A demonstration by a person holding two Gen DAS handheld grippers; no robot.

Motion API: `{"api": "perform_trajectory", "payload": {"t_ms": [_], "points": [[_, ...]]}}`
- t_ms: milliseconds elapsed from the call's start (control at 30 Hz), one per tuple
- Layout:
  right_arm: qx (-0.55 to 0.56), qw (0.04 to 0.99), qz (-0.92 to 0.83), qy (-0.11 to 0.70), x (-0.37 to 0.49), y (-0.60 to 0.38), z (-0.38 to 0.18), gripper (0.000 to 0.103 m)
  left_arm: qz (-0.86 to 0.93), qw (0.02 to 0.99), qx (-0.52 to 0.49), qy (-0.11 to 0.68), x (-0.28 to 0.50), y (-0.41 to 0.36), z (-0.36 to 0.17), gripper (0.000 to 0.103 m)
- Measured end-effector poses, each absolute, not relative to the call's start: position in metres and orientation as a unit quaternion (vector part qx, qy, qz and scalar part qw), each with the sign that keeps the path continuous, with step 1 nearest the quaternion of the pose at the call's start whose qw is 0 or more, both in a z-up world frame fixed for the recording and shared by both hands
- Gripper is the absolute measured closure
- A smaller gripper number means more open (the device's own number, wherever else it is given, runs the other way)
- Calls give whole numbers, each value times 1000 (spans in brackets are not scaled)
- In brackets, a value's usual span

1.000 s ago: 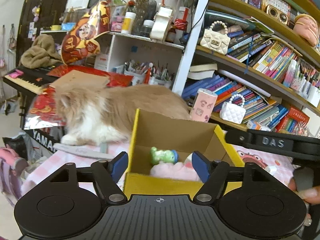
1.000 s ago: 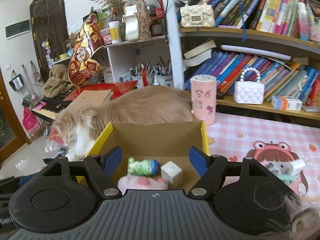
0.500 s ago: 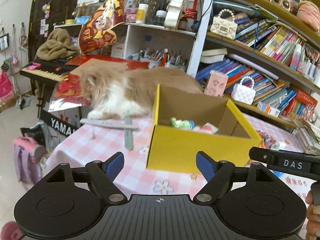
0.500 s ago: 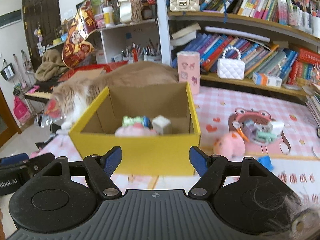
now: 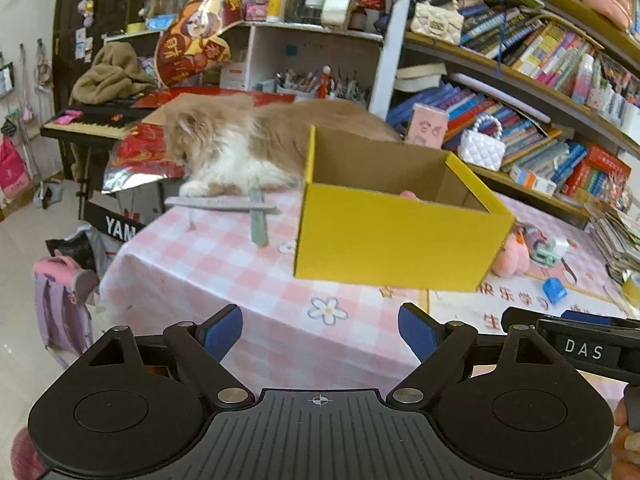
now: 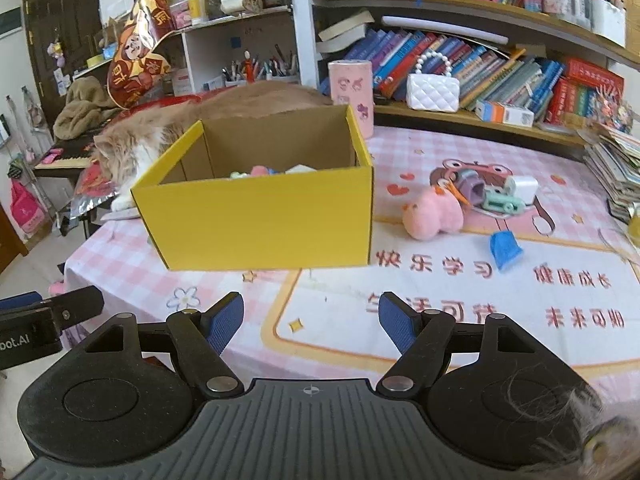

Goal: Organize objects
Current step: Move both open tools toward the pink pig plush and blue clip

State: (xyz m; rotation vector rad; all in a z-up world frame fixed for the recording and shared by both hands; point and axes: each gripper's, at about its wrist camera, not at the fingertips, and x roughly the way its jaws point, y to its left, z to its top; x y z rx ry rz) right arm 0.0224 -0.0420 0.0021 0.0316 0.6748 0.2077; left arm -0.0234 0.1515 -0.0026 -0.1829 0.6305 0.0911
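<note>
Left hand-held gripper (image 5: pixel 320 330): jaws apart, just been opening wider, nothing between the blue pads (image 5: pixel 224 334). Right hand-held gripper (image 6: pixel 311 322): jaws apart as well, holding nothing.

Ahead of both hand-held grippers, on the surface (image 6: pixel 400 320) with a pink checked cloth: a yellow box (image 6: pixel 260 220), open at the top, well apart from the fingertips. Inside the box, seen from the right wrist view over the near wall: a few small toys (image 6: pixel 264 171), pink, blue and pale; too little showing to tell them apart for sure. From the left wrist view, only a bit of something pink above the box wall.

To the right of the box, ahead and right of the right hand-held gripper: a pink plush toy (image 6: pixel 434 216) lying on the surface, just beside a small heap of plastic toys (image 6: pixel 500 194). Nearer than these, a small blue piece (image 6: pixel 505 249), alone on the printed mat.

Behind the box and to its left, far ahead of the left hand-held gripper: a long-haired cat (image 5: pixel 236 148), lying at the far edge of the surface, head down. In front of the cat's paws, two flat grey sticks (image 5: pixel 240 206), crossed. Beyond all, a bookshelf (image 6: pixel 480 64) full of books.
</note>
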Motion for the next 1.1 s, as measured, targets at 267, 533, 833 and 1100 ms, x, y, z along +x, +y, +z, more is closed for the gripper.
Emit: {"api": "perform_trajectory", "payload": {"t_ms": [267,533,833,1100], "points": [[16,937,72,342,9,-54,-5,29,14,941,-80,329,-20,135,-10,15],[35,935,15,352,2,-83,-9,29,-36,934,-62,349,-5,108,-16,15],[58,932,-42,356,0,-121,-13,28,-96,927,-32,360,17,64,-19,14],[67,927,-69,364,9,-157,-13,27,-129,922,-16,364,38,24,-20,14]]}}
